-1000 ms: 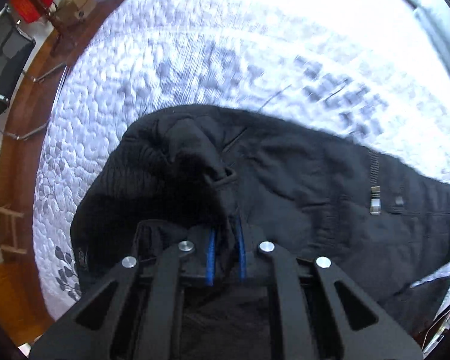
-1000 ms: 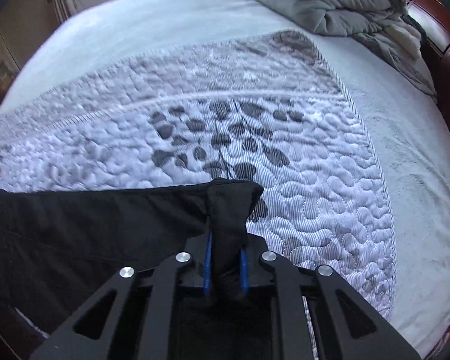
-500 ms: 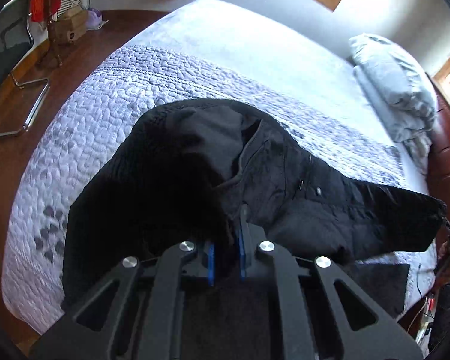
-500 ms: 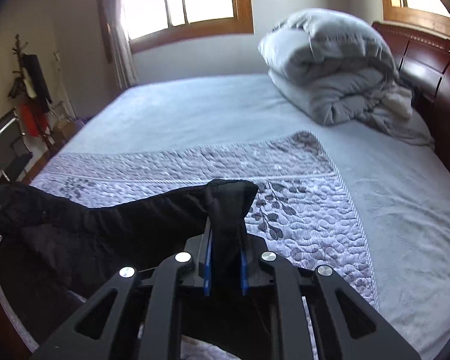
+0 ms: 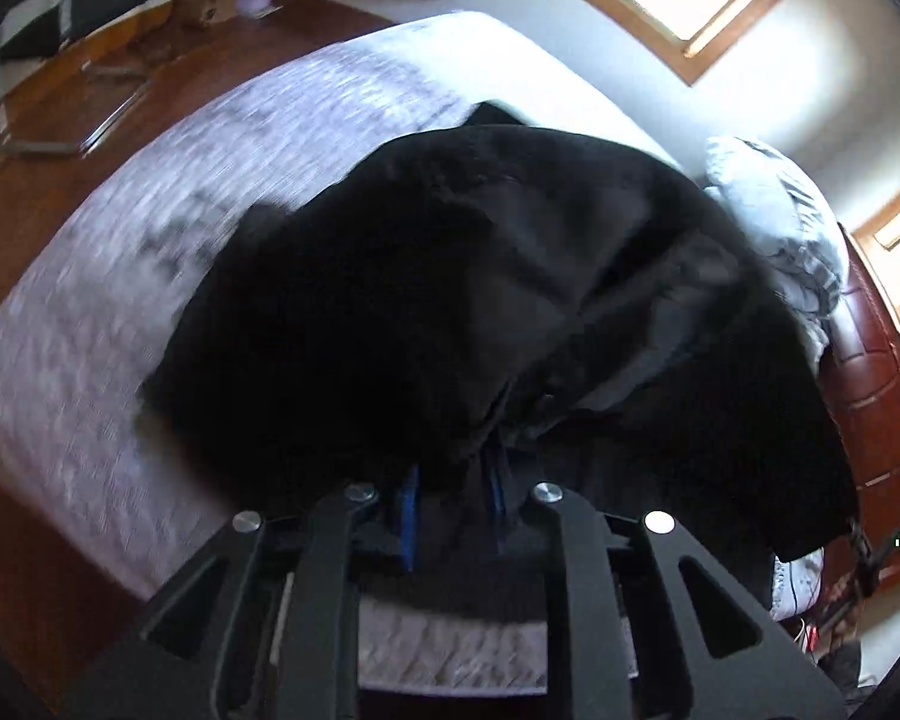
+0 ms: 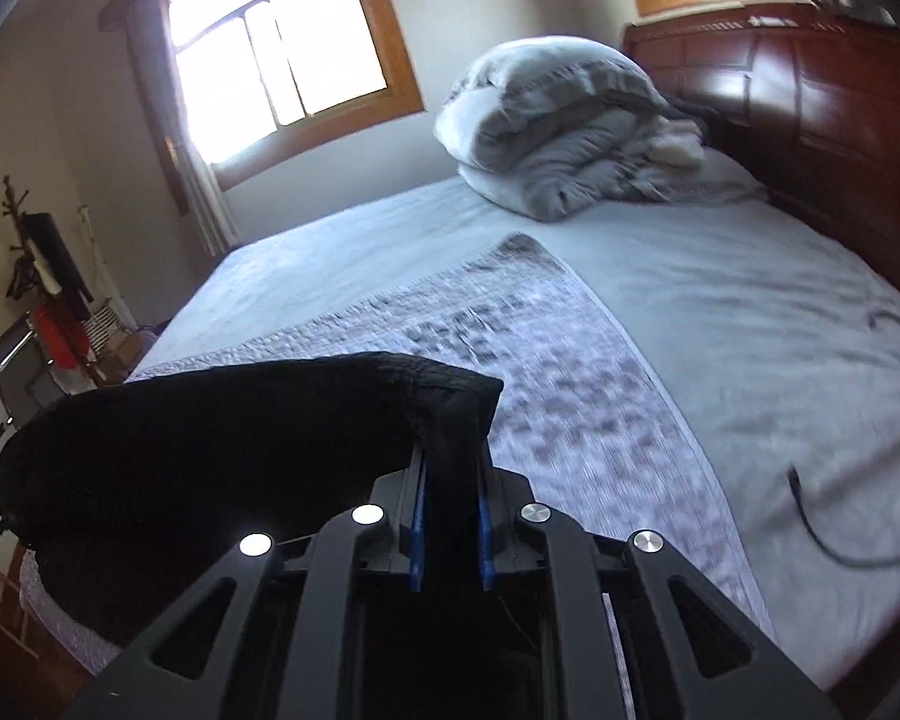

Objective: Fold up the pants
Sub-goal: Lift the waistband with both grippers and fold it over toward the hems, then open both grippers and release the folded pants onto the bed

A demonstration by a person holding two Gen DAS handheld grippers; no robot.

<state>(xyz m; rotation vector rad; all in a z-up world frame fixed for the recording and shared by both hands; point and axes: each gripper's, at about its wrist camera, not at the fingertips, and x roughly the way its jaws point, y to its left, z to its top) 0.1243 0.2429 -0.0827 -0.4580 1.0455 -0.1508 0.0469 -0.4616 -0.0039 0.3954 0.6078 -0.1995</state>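
The black pants (image 5: 450, 300) hang lifted above the bed, held between my two grippers. My left gripper (image 5: 453, 480) is shut on a bunch of the black cloth, which drapes forward over its fingertips and hides them. In the right wrist view my right gripper (image 6: 450, 480) is shut on the other end of the pants (image 6: 210, 438), which stretch away to the left. The blue pads (image 6: 417, 516) clamp the fabric.
A quilted patterned blanket (image 6: 540, 372) covers the near part of the bed (image 6: 720, 300). A folded grey duvet (image 6: 564, 138) lies by the dark wooden headboard (image 6: 810, 108). A black cable (image 6: 822, 534) lies on the sheet at right. Wooden floor (image 5: 120, 120) and chairs are to the left.
Both grippers have risen and tilted up, lifting the pants off the blanket. The room's windows and headboard have come into view. Both grips stay shut on the cloth.
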